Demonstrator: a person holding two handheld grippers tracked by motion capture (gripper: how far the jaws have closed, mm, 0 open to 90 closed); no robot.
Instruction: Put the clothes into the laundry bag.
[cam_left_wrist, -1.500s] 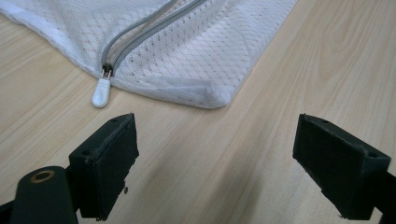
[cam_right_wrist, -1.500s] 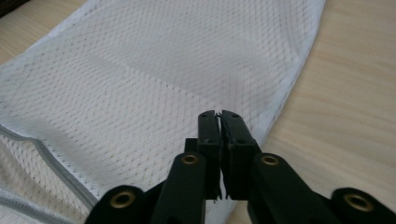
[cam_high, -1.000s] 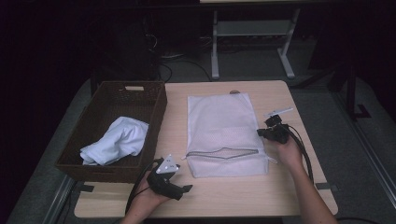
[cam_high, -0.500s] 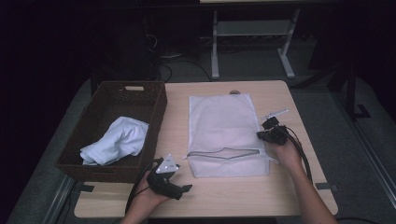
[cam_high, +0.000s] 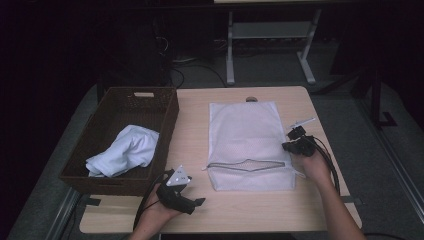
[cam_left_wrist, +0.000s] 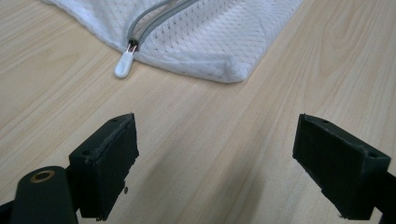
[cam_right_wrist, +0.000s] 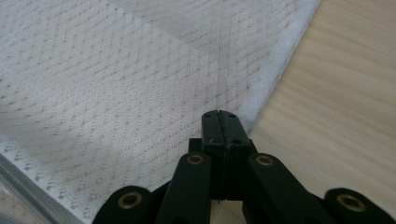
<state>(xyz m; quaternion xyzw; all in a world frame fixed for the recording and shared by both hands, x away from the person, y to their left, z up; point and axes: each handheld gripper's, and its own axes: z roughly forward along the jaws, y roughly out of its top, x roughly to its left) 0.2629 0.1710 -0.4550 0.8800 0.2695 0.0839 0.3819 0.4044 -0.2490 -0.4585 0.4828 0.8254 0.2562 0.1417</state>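
Left gripper (cam_high: 199, 202) rests near the table's (cam_high: 260, 215) front edge, jaws spread wide, nothing between them. Just ahead of it lies the zipper pull (cam_left_wrist: 123, 66), a small white tab at the corner of the mesh laundry bag (cam_high: 246, 135). The bag lies flat mid-table with its zipper (cam_high: 248, 165) partly open.

Right gripper (cam_high: 292, 142) sits at the bag's right edge, jaws pressed together; a fold of mesh seems to be pinched at the tips, though I can't be certain.

My guess is the bag is light, limp, and prone to sliding on the wood. It is best taken at the seamed edge or the pull tab.

Farther left, a wicker basket (cam_high: 164, 113) holds a crumpled white cloth (cam_high: 125, 150), well apart from both grippers.
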